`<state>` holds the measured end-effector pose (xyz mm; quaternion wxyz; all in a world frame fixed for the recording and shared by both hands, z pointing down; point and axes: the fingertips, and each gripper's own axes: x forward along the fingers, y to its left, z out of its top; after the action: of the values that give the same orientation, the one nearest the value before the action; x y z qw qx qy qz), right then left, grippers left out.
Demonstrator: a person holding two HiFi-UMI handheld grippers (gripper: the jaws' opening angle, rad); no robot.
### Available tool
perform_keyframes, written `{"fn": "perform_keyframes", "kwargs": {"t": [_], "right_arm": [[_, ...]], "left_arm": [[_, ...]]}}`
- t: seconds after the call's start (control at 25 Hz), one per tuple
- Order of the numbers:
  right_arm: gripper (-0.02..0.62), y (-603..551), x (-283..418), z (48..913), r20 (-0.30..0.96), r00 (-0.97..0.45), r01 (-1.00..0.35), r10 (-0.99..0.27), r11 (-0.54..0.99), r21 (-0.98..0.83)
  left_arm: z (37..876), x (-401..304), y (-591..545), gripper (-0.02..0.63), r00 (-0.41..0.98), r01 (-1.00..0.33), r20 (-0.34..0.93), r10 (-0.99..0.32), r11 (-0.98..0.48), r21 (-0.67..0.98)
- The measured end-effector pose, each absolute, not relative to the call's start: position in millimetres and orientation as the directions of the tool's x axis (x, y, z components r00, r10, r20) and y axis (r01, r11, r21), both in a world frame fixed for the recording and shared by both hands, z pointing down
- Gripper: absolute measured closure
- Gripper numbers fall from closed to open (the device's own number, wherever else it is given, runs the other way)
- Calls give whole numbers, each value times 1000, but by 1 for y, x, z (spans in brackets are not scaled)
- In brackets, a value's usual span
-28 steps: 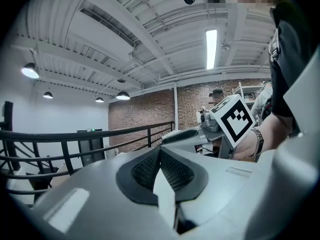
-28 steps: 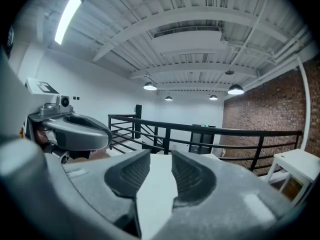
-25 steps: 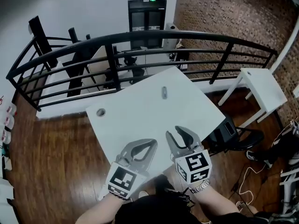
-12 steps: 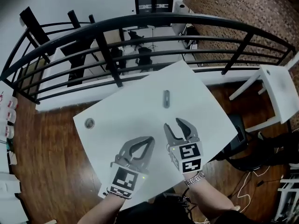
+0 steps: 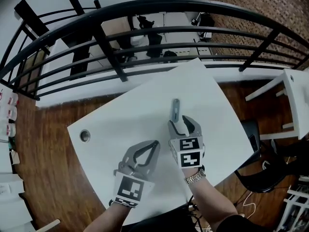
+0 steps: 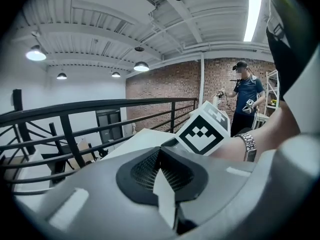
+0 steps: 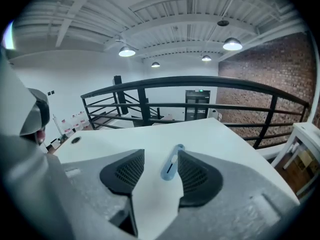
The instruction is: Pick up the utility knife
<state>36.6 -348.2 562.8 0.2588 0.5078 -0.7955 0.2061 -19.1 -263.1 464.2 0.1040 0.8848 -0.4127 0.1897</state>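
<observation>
Lying on the white counter point(image 5: 130, 120), the utility knife point(image 5: 175, 108) is between the opening jaws of the right hand-held gripper point(image 5: 182, 123). The left hand-held gripper point(image 5: 152, 145), jaws together, is near it. A round hole point(image 5: 85, 136) lies well apart; a black railing point(image 5: 145, 7) stands beyond.

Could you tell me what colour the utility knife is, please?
The utility knife is pale blue with a white slider, clearest in the right gripper view.

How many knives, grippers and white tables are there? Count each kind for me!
Knives: 1, the utility knife
Grippers: 2, left gripper and right gripper, its jaws opening with the utility knife between them
White tables: 2, near table and side table
Total: 5
</observation>
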Motion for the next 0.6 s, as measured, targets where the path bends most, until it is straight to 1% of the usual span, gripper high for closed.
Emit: {"fn": "perform_keyframes", "kwargs": {"t": [0.24, 0.6], "right_arm": [[400, -380, 38, 596, 677, -308, -928, -669, 368, -59], [399, -401, 42, 630, 747, -255, -935, -614, 353, -28]], "left_arm": [[487, -26, -279, 589, 560, -794, 450, -695, -606, 53], [494, -24, -295, 589, 551, -800, 465, -693, -598, 55]]}}
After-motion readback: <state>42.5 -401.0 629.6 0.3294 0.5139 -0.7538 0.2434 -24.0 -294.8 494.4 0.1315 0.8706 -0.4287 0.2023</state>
